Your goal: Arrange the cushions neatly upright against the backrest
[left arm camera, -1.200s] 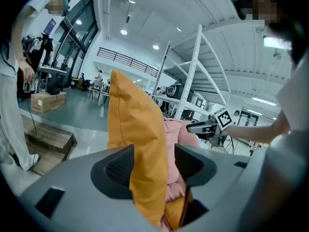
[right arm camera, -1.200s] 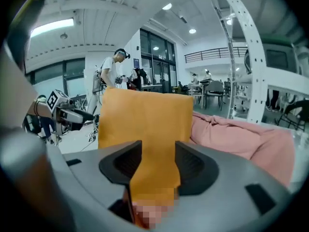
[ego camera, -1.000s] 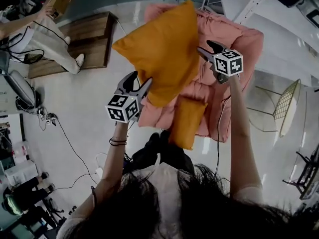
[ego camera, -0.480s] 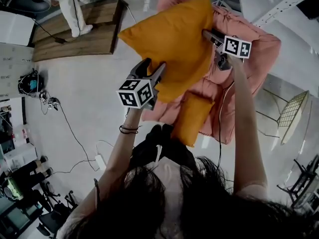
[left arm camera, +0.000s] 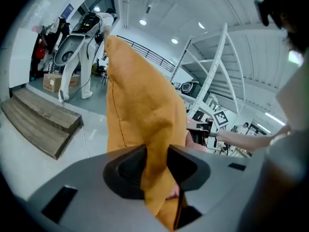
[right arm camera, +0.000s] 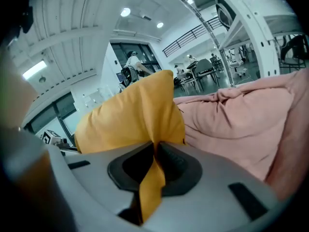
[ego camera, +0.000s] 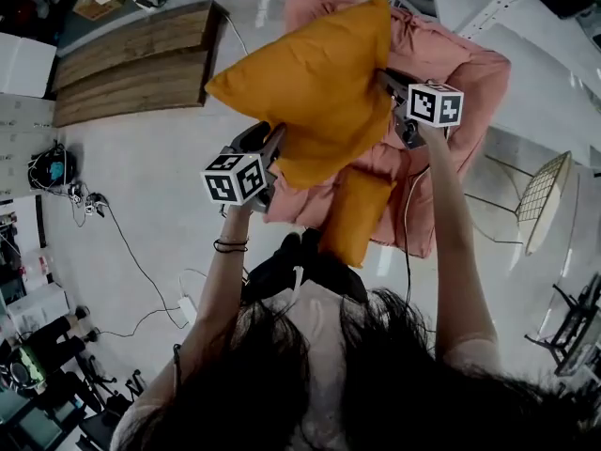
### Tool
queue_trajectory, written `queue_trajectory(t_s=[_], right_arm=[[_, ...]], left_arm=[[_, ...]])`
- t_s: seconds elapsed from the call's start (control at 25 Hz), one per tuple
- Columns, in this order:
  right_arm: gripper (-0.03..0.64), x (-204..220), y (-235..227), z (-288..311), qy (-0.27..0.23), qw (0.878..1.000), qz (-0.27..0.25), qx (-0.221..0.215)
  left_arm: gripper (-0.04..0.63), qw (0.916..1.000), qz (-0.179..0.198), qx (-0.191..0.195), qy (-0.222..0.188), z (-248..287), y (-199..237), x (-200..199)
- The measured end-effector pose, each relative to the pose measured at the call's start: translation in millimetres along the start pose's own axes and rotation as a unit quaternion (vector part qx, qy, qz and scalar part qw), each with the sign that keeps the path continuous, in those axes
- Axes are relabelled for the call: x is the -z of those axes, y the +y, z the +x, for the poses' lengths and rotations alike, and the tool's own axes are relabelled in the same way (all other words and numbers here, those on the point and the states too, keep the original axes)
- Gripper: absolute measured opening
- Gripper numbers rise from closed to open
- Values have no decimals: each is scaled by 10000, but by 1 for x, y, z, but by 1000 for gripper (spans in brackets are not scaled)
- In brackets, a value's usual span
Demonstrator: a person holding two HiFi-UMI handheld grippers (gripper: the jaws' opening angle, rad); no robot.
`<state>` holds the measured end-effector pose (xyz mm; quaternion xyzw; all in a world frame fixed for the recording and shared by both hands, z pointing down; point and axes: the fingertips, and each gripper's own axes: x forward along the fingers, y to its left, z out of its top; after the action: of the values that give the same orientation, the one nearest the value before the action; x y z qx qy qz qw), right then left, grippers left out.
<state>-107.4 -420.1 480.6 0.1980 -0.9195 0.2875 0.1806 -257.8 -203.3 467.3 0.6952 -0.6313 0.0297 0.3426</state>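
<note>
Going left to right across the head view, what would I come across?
Wooden platform → left gripper → big orange cushion → right gripper → wire chair. Both grippers' jaws have just been closing on the cushion's edges.

Raised cushion (ego camera: pixel 310 92) blocking pink sofa (ego camera: pixel 470 73), second cushion (ego camera: pixel 355 216) on seat, open floor (ego camera: pixel 141 195) left

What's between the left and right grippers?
The large orange cushion, in the head view; the left gripper and right gripper have just been closing their jaws on its edges.
</note>
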Motion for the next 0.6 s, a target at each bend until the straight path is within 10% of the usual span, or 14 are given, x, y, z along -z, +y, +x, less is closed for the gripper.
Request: queue_trajectory(t_s=[0.24,0.6], right_arm=[[51,15,38,-77,-507,9985,196,-11],[40,55,9,-179,-685,9935,383,828]], left_arm=[[100,9995,64,265,157,-23,-12,9],[69,9897,1115,651,624,23,-73,-7]])
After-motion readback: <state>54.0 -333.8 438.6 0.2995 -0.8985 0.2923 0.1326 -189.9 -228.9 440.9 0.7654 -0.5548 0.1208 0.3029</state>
